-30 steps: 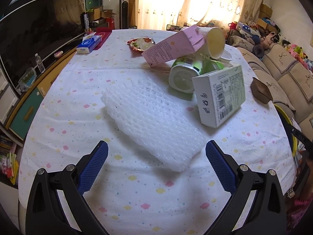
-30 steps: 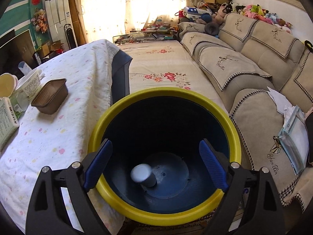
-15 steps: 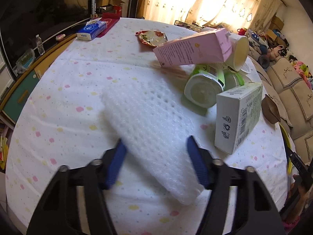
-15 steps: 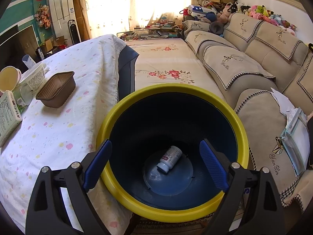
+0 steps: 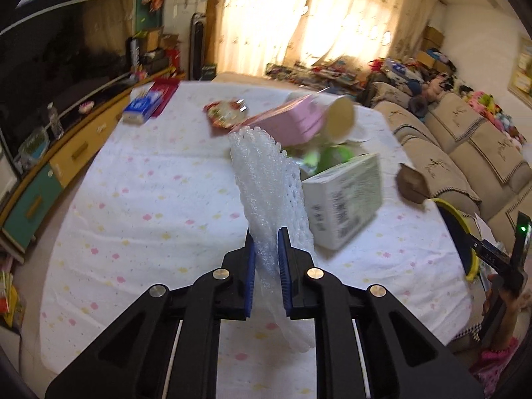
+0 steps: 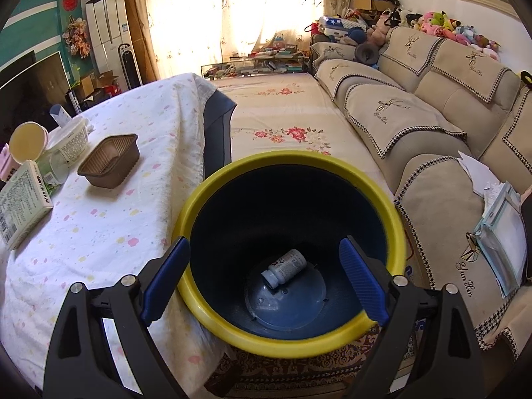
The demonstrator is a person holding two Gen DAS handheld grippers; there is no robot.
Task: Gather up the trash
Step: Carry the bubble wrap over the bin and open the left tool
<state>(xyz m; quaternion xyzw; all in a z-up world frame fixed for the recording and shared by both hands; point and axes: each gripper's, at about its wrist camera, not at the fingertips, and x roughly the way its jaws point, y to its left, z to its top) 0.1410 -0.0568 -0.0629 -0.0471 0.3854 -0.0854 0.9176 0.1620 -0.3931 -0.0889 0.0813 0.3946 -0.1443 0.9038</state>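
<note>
Strong daylight glows through the pale curtains (image 5: 309,23) at the far window, blowing them out to glare in both fisheye views, whose edges curve into dark vignetted corners, while the left wrist view is smeared with motion blur across the table (image 5: 149,199) and the right stays sharp.

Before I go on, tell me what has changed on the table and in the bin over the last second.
The left tongs have shut on the white foam net sheet, which lay flat on the table, and lifted it on edge. In the bin, the white bottle has tumbled and now lies on its side on the bottom. The right tongs stayed open above the bin; the brown tray and white box kept their places.
</note>
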